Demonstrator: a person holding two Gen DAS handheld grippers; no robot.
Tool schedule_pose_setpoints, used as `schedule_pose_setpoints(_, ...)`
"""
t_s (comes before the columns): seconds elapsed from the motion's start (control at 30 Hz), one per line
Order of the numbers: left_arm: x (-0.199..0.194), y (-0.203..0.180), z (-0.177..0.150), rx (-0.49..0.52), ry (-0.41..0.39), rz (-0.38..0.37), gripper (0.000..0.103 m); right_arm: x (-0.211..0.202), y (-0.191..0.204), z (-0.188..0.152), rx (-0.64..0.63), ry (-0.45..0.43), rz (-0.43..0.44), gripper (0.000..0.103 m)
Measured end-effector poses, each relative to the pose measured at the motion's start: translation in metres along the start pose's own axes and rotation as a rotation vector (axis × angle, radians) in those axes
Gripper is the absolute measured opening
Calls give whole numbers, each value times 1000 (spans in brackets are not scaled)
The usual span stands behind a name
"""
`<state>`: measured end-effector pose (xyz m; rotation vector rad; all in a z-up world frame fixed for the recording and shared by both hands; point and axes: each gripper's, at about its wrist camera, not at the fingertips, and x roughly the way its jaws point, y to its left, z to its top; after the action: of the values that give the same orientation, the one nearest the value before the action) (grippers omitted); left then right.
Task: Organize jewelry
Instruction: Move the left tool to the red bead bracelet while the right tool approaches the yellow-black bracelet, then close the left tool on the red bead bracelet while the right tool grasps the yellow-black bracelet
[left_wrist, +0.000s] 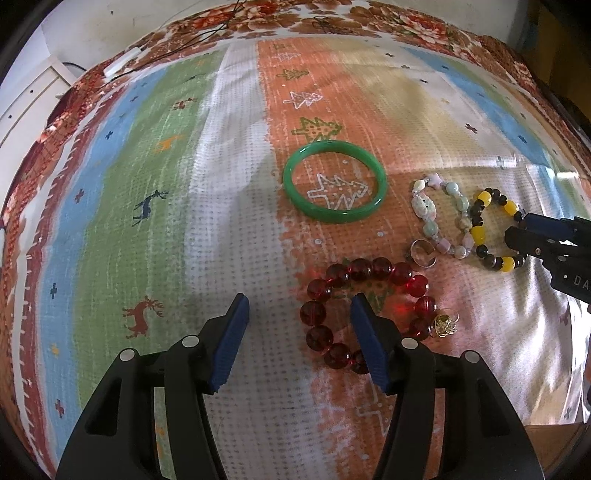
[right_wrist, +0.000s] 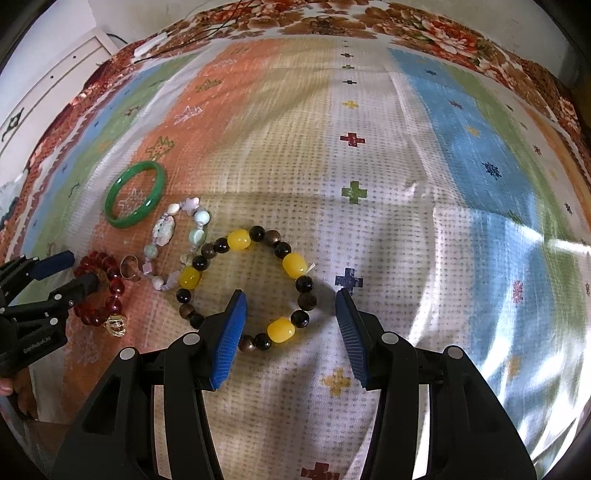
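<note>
Left gripper: left gripper (left_wrist: 299, 306) is hovering over the near-left part of the red bead bracelet (left_wrist: 369, 314), jaws standing apart and clamping nothing; its right pad is sitting over the inside of the bead loop, its left pad over bare cloth outside it. That straddle looks set up for pinching the loop's left arc.

Right gripper: right gripper (right_wrist: 291, 306) is pointing steeply down, jaws parted and empty, the left pad inside the ring of the yellow and dark bead bracelet (right_wrist: 251, 288), the right pad outside it, so the bracelet's right-hand beads are lying between the pads. Whether either pad is touching a bead I cannot tell.

Red bracelet: lying flat, nearest on the left, with a small gold charm (left_wrist: 445, 322) at its right side.

Silver ring (left_wrist: 424, 253): resting just beyond the red beads, beside the pastel stone bracelet (left_wrist: 441, 218).

Pastel bracelet: lying touching the yellow and dark one on its right.

Green bangle (left_wrist: 334, 181): lying flat farther back, apart from the rest.

Surface: patterned cloth (left_wrist: 147, 177) under a clear plastic cover, giving a flat, likely slippery bed.

Judgement: all pieces are clustered loose; sorting seems barely begun, each gripper lining up its own bracelet.
</note>
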<state>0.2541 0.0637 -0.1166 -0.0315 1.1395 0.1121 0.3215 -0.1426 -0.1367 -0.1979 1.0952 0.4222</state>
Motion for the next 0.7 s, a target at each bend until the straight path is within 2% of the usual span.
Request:
schedule_pose_setpoints(0.13,0,0,0,4,-4,5,56,0,-1,0,-2,1,3,50)
schedule_pose_setpoints(0.2,0,1,0,4,-6,6,47,-1,0,-1,-7,1,2,50)
schedule_pose_setpoints(0.27,0,2,0,-5,-5,12,41,-1,0,-2,-14,-1,-2,42)
schedule_pose_setpoints(0.33,0,4,0,-14,-1,7,35,-1,0,-2,-13,-2,4,22)
schedule_pose_setpoints(0.37,0,4,0,-15,0,2,28,0,-1,-2,-11,2,18,19)
schedule_pose_setpoints(0.4,-1,4,0,-13,2,-3,19,0,-1,-2,-14,4,25,13)
schedule_pose_setpoints(0.43,-1,4,0,-13,3,-5,16,0,0,-2,-20,6,31,11)
schedule_pose_setpoints(0.7,-7,10,1,-50,-2,-28,14,-8,5,-3,-36,-8,29,11)
